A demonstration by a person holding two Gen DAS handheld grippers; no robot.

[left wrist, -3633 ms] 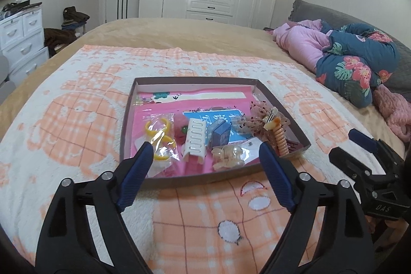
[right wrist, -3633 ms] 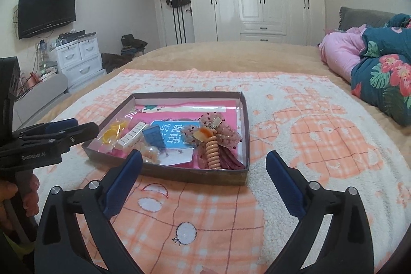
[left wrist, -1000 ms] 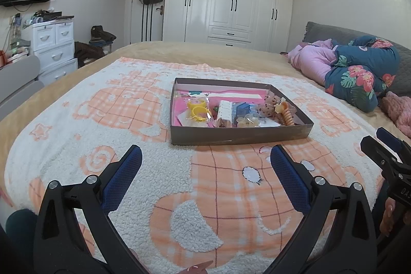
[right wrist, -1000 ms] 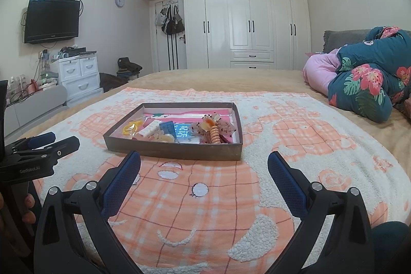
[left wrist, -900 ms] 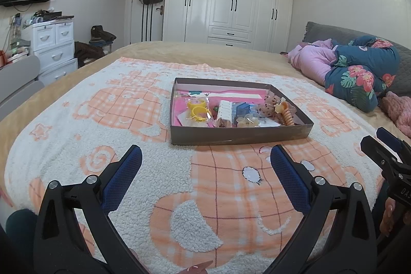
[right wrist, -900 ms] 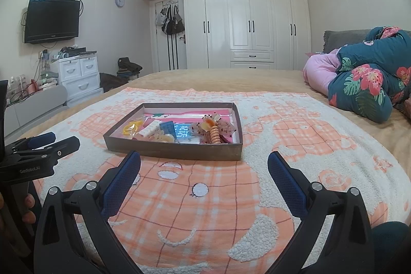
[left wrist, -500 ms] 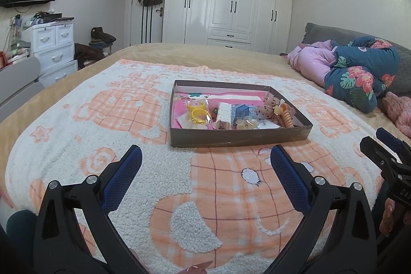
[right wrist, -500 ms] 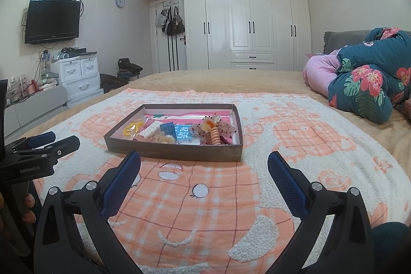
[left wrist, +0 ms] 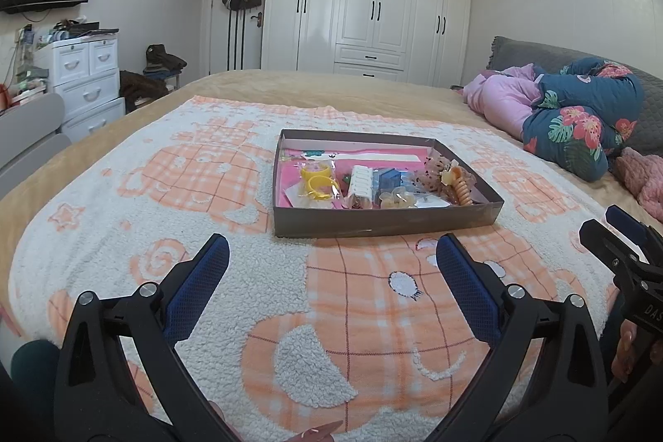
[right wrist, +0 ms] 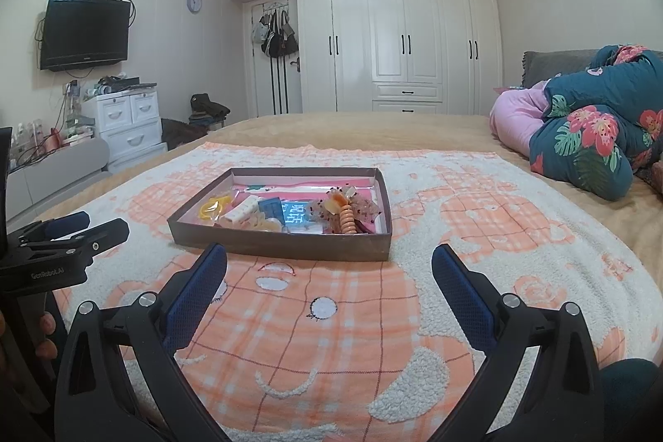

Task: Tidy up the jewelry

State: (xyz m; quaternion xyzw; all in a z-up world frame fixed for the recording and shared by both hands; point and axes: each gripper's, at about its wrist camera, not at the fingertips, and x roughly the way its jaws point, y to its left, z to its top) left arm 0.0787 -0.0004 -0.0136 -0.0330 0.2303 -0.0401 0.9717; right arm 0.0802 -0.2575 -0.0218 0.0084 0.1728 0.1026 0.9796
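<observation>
A shallow brown box [left wrist: 385, 224] [right wrist: 281, 247] with a pink lining sits in the middle of the bed blanket. It holds yellow rings [left wrist: 317, 182], a white clip [left wrist: 360, 182], a blue packet [left wrist: 387, 179], pale beads [left wrist: 398, 199] and an orange spiral hair tie [left wrist: 462, 189] [right wrist: 347, 220]. My left gripper [left wrist: 331, 259] hangs open, well short of the box, with nothing between its fingers. My right gripper [right wrist: 329, 264] is open too, just short of the box's near wall. Each gripper shows at the edge of the other's view.
The box rests on a fleecy orange-and-white blanket [left wrist: 352, 317] spread over a tan bedcover. Folded floral and pink bedding [left wrist: 576, 119] lies at the right. White wardrobes [right wrist: 398, 40], a white drawer unit [right wrist: 124, 119] and a wall television [right wrist: 85, 32] stand beyond the bed.
Since 3.6 s ago both grippers have drawn back from the box and dropped lower. Over the last second they have barely moved, and the box's contents look the same.
</observation>
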